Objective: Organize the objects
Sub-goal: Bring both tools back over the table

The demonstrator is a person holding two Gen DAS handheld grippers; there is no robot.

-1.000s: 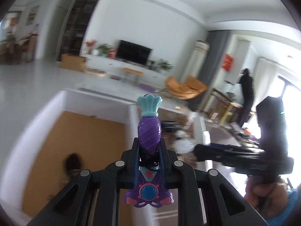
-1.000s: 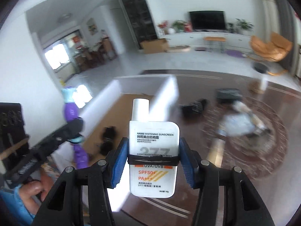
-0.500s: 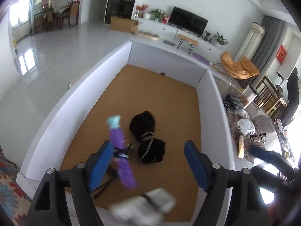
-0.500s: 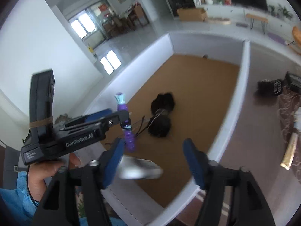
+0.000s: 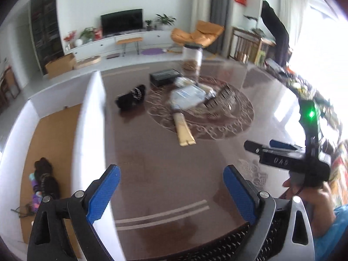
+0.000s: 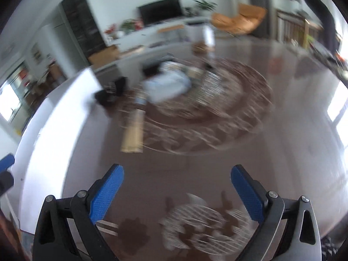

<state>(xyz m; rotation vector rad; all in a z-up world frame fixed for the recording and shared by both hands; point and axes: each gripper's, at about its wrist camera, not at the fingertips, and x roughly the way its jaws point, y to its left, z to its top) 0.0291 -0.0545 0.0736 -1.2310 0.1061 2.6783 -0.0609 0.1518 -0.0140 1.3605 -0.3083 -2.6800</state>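
Note:
My left gripper (image 5: 171, 187) is open and empty above the brown table, beside the right wall of the white box (image 5: 89, 130). Inside the box, on its cork floor, lie a black bundle (image 5: 46, 180) and the purple toy (image 5: 34, 195) half under it. My right gripper (image 6: 177, 187) is open and empty, and shows from the side in the left wrist view (image 5: 261, 148). On the table lie a tan tube (image 5: 184, 130), a black pouch (image 5: 131, 96), a pale plastic packet (image 5: 189, 95) and a black case (image 5: 165, 77). The right wrist view is blurred.
A white canister (image 5: 192, 56) stands at the table's far edge. A round patterned inlay (image 5: 228, 117) marks the table middle. Clutter lines the right edge (image 5: 304, 87). The living room with TV and orange chair lies beyond.
Both grippers let go of the purple toy and the sunscreen tube over the box, then swung right and up to face the table. The toy now lies in the box.

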